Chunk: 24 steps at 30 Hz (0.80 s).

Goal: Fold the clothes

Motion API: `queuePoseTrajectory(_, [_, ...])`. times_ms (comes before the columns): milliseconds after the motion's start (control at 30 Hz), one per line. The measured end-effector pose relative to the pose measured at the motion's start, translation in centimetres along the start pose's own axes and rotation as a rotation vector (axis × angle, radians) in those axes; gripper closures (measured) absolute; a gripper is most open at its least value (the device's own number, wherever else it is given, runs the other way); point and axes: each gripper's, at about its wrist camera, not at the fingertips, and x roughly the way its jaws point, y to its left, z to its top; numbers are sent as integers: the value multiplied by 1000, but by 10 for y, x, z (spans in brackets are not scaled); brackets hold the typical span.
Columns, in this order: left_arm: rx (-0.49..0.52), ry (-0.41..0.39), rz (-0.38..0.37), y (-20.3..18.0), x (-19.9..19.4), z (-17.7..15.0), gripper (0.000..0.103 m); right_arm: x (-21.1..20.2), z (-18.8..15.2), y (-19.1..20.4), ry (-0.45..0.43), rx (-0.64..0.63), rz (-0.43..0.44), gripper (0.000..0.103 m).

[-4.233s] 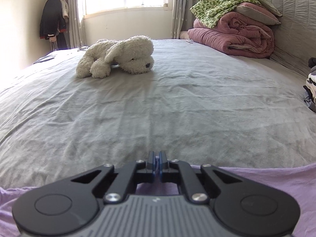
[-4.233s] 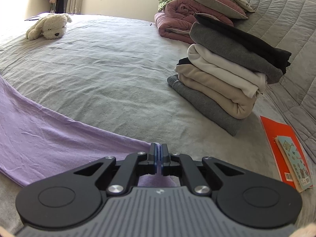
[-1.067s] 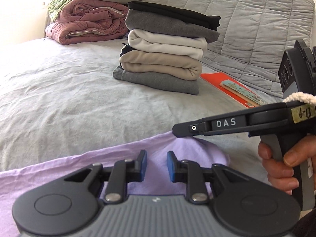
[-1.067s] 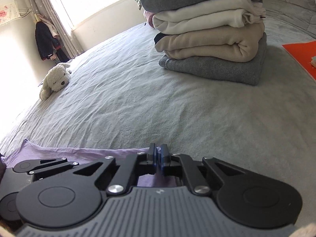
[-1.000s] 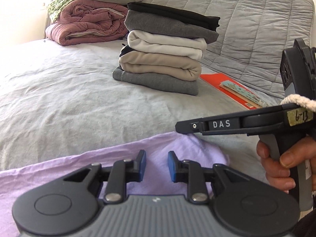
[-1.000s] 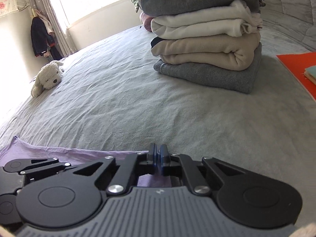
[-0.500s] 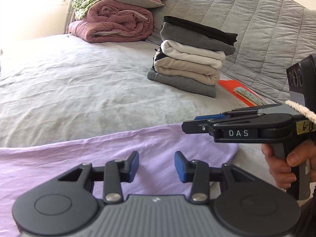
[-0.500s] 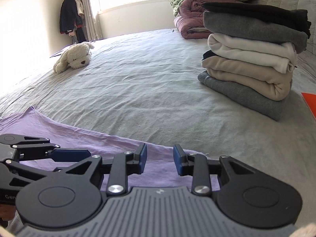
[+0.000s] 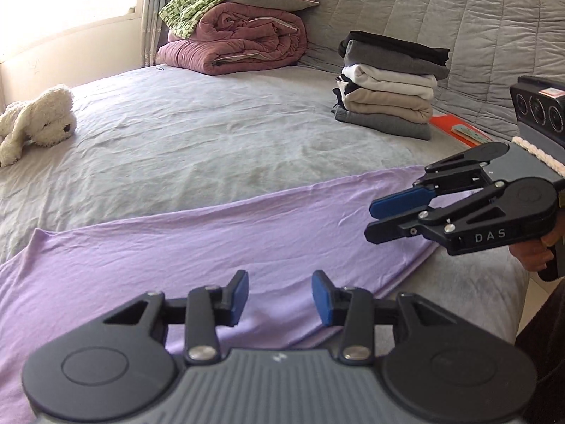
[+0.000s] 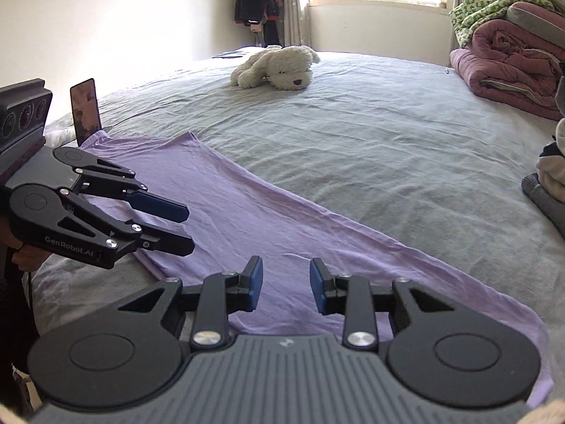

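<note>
Both fingers pairs I'm running stand apart, gripping nothing: left gripper [image 9: 279,298] and right gripper [image 10: 286,284] hover over the purple cloth [image 9: 219,240], which lies flat along the bed's [image 9: 197,137] near edge. I read "DAS" on the right gripper from the left view, "GenRobot.AI" on the left from the right. Only the left view shows the whole folded stack [image 9: 388,84]; only the right shows a phone [image 10: 85,109].

Bed [image 9: 219,141] under a wrinkled grey sheet, lilac garment [image 9: 212,243] spread flat along its near edge, white plush dog [image 9: 39,120], stack of folded clothes [image 9: 388,102], rolled maroon quilt [image 9: 240,42], orange book [image 9: 455,125]
</note>
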Motion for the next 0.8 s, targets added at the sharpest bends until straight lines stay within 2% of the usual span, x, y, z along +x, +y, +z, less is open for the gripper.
queuePoseTrajectory(133, [36, -24, -23, 13, -24, -14, 63, 9, 4, 26, -3, -74, 98, 71])
queuePoseTrajectory(233, [68, -31, -22, 21, -37, -24, 65, 16, 6, 45, 0, -133, 154, 79])
queuePoseTrajectory(300, [88, -27, -9, 27, -43, -30, 71, 22, 8, 55, 3, -165, 180, 86])
queuePoseTrajectory(367, [75, -19, 4, 37, -46, -36, 73, 28, 10, 64, 9, -185, 199, 90])
queuePoseTrajectory(500, [43, -4, 26, 55, -51, -47, 73, 40, 16, 79, 19, -225, 235, 91])
queuePoseTrajectory(800, [41, -5, -1, 64, -53, -55, 73, 66, 26, 99, 51, -297, 265, 89])
